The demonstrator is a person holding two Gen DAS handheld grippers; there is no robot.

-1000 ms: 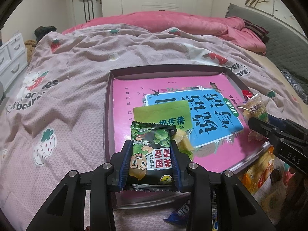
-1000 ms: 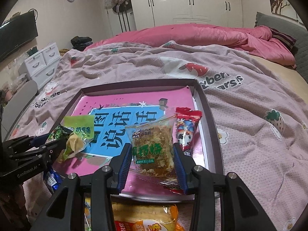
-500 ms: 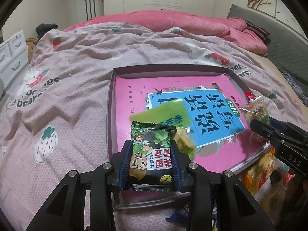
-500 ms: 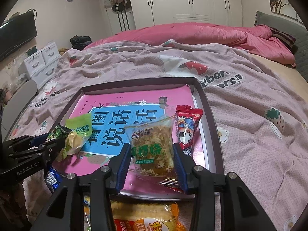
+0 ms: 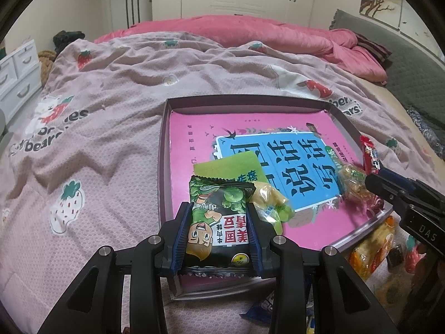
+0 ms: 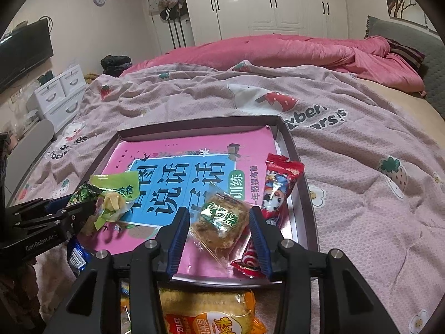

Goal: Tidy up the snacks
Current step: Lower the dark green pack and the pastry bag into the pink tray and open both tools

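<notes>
A shallow dark-rimmed tray [image 5: 164,167] lies on the bed with a pink book [image 5: 189,139] inside it. My left gripper [image 5: 218,208] is shut on a black-and-green pea packet [image 5: 219,222], holding it over the tray's near left corner. A green packet with a yellow pastry [image 5: 236,167] rests just behind it. My right gripper [image 6: 219,213] stands open over the tray's near right part. A clear packet with a brown cake [image 6: 222,220] lies tilted on the book between its fingers, with gaps on both sides. Beside it on the right lies a red packet [image 6: 278,186].
Loose snacks lie on the blanket in front of the tray: an orange-yellow packet [image 6: 208,311], a blue one [image 6: 76,256] and several small ones [image 5: 372,247]. A pink duvet [image 6: 278,50] is bunched at the far side. White drawers [image 6: 59,94] stand off the bed's left.
The brown cake packet, upright between the right fingers before, now lies tilted on the book with the fingers slightly wider. The green pastry packet shifted a little. The left grip is unchanged.
</notes>
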